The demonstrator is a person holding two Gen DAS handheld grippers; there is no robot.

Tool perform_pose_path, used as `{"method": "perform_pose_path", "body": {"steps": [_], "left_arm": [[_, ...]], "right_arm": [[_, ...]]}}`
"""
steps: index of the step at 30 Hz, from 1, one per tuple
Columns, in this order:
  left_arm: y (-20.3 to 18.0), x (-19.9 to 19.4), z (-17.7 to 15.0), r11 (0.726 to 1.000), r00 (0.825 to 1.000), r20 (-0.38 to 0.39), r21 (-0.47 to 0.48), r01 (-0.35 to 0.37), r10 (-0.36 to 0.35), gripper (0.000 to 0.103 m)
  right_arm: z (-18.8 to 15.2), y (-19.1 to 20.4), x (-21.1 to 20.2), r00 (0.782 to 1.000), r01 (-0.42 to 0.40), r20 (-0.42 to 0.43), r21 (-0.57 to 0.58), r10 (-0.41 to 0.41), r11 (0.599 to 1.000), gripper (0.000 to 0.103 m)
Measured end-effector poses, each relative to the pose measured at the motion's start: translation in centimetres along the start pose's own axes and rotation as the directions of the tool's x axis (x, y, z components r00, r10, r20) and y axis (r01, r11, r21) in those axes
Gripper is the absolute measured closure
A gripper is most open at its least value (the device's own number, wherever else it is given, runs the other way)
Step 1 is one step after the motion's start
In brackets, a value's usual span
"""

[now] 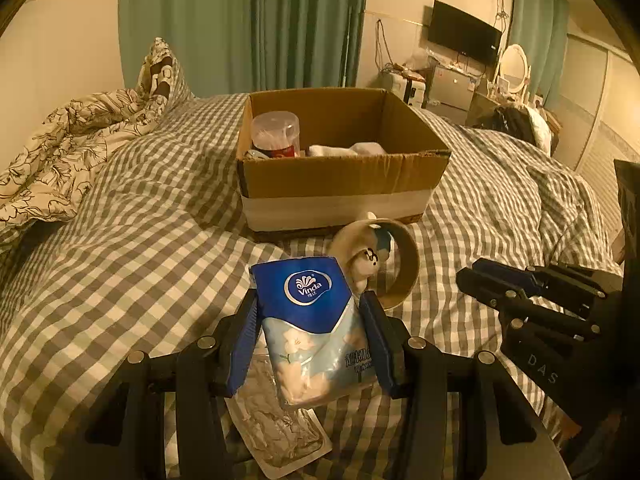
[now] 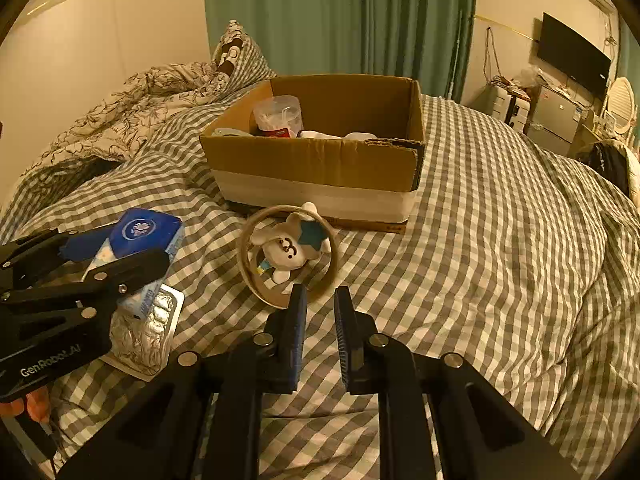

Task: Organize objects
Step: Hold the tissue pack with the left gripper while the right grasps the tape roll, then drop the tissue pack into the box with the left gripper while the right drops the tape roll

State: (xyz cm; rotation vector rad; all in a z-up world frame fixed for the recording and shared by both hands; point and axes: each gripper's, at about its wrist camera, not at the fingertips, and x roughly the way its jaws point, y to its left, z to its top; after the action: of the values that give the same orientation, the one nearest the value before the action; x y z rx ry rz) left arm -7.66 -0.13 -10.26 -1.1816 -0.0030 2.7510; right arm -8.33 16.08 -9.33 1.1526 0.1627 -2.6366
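My left gripper (image 1: 310,304) is shut on a blue Vinda tissue pack (image 1: 316,320) and holds it above the checked bed; it also shows in the right wrist view (image 2: 140,248). Under it lies a silver foil packet (image 1: 280,428). A tape ring (image 2: 288,256) with a small white plush toy (image 2: 286,254) inside lies just ahead of my right gripper (image 2: 320,294), which is slightly open and empty. The cardboard box (image 1: 340,184) stands beyond, holding a clear plastic jar (image 1: 276,134) and white cloth (image 1: 348,149).
A floral duvet (image 1: 68,136) is bunched at the far left. Green curtains (image 1: 248,20) hang behind the bed. A TV (image 1: 464,34), small fridge and mirror stand at the far right. Checked bedding (image 2: 500,220) spreads to the right.
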Motion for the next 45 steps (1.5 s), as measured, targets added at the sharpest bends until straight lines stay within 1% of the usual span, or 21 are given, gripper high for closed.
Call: {"method": "perform_pose_path", "body": {"steps": [1, 3, 5, 8, 11, 14, 16, 17, 18, 19, 20, 21, 22, 25, 28, 32, 36, 38, 40, 42, 45], "left_arm": [[0.1, 0.4, 0.0, 1.0, 1.0, -0.007, -0.001, -0.002, 0.002, 0.052], [0.6, 1.2, 0.0, 1.0, 1.0, -0.018, -0.006, -0.01, 0.01, 0.052], [1.2, 2.0, 0.1, 1.0, 0.999, -0.03, -0.013, -0.026, 0.026, 0.052], [2.7, 3.1, 0.6, 0.998, 0.998, -0.036, -0.036, -0.054, 0.053, 0.052], [3.9, 3.7, 1.4, 0.996, 0.998, -0.03, -0.063, -0.063, 0.061, 0.052], [4.3, 4.4, 1.8, 0.996, 0.997, -0.031, -0.058, -0.072, 0.071, 0.052], [4.4, 5.0, 1.7, 0.996, 0.997, -0.042, -0.056, -0.071, 0.069, 0.052], [4.5, 5.4, 1.5, 0.996, 0.996, -0.051, -0.054, -0.071, 0.068, 0.052], [4.5, 5.6, 1.4, 0.996, 0.996, -0.056, -0.052, -0.071, 0.068, 0.052], [4.6, 5.8, 1.3, 0.996, 0.996, -0.059, -0.051, -0.071, 0.068, 0.052], [4.6, 5.9, 1.3, 0.996, 0.996, -0.061, -0.05, -0.071, 0.068, 0.052], [4.6, 5.9, 1.3, 0.996, 0.996, -0.061, -0.05, -0.069, 0.066, 0.052], [4.6, 5.8, 1.3, 0.996, 0.996, -0.059, -0.05, -0.068, 0.065, 0.052], [4.5, 5.5, 1.3, 0.997, 0.997, -0.054, -0.05, -0.065, 0.062, 0.052], [4.2, 4.8, 1.4, 0.997, 0.998, -0.042, -0.049, -0.055, 0.053, 0.052], [3.5, 2.7, 2.5, 0.999, 0.999, 0.003, -0.027, -0.034, 0.034, 0.052], [2.7, -0.2, 5.8, 1.0, 0.996, 0.085, -0.01, 0.009, -0.008, 0.052], [2.1, -1.3, 7.8, 1.0, 0.991, 0.13, 0.01, 0.012, -0.013, 0.052], [1.3, -2.1, 10.2, 0.999, 0.984, 0.177, 0.039, 0.01, -0.017, 0.052], [0.7, -2.1, 12.2, 0.998, 0.979, 0.203, 0.053, 0.021, -0.032, 0.052], [0.2, -1.0, 14.9, 0.997, 0.976, 0.214, 0.067, 0.022, -0.036, 0.052]], "right_arm": [[0.0, 0.1, 0.3, 1.0, -0.001, -0.005, -0.004, 0.001, 1.0, 0.059], [-0.1, 0.4, 0.9, 1.0, -0.001, 0.006, -0.005, 0.001, 1.0, 0.026], [-0.2, 0.5, 1.6, 1.0, -0.025, 0.013, -0.006, 0.025, 1.0, 0.026], [0.0, 1.1, 3.5, 0.999, -0.028, -0.024, -0.025, 0.027, 0.999, 0.026], [0.0, 1.7, 5.4, 0.998, -0.039, -0.055, -0.038, 0.037, 0.999, 0.026], [0.3, 2.0, 7.1, 0.997, -0.019, -0.07, -0.038, 0.016, 0.999, 0.026], [0.7, 1.5, 7.9, 0.997, -0.005, -0.076, -0.008, 0.005, 1.0, 0.026], [0.8, 1.1, 8.3, 0.997, -0.006, -0.082, 0.011, 0.007, 1.0, 0.027], [1.0, 0.7, 8.7, 0.996, -0.011, -0.091, 0.036, 0.015, 0.999, 0.037], [1.2, 0.3, 9.1, 0.994, -0.014, -0.103, 0.053, 0.019, 0.999, 0.056], [1.3, 0.2, 9.5, 0.993, -0.009, -0.116, 0.057, 0.016, 0.998, 0.066], [1.4, 0.2, 9.8, 0.992, -0.007, -0.126, 0.051, 0.013, 0.999, 0.084], [1.4, 0.3, 9.9, 0.992, -0.004, -0.125, 0.044, 0.01, 0.999, 0.093], [1.4, 0.5, 8.9, 0.996, 0.002, -0.093, 0.032, 0.001, 0.999, 0.099], [1.6, 0.7, 6.9, 0.998, 0.014, -0.064, 0.017, -0.013, 1.0, 0.1], [2.9, 0.3, 3.4, 1.0, 0.015, -0.002, 0.025, -0.015, 1.0, 0.1], [6.0, -0.6, -0.8, 0.995, 0.039, 0.093, 0.011, -0.039, 0.999, 0.1], [8.0, -1.2, -2.4, 0.99, 0.055, 0.133, 0.008, -0.056, 0.998, 0.1], [10.3, -1.8, -4.1, 0.98, 0.091, 0.178, -0.009, -0.088, 0.996, 0.1], [12.6, -2.1, -4.6, 0.972, 0.122, 0.206, -0.019, -0.116, 0.992, 0.1], [15.5, -3.2, -4.3, 0.967, 0.141, 0.217, -0.011, -0.135, 0.99, 0.1]]}}
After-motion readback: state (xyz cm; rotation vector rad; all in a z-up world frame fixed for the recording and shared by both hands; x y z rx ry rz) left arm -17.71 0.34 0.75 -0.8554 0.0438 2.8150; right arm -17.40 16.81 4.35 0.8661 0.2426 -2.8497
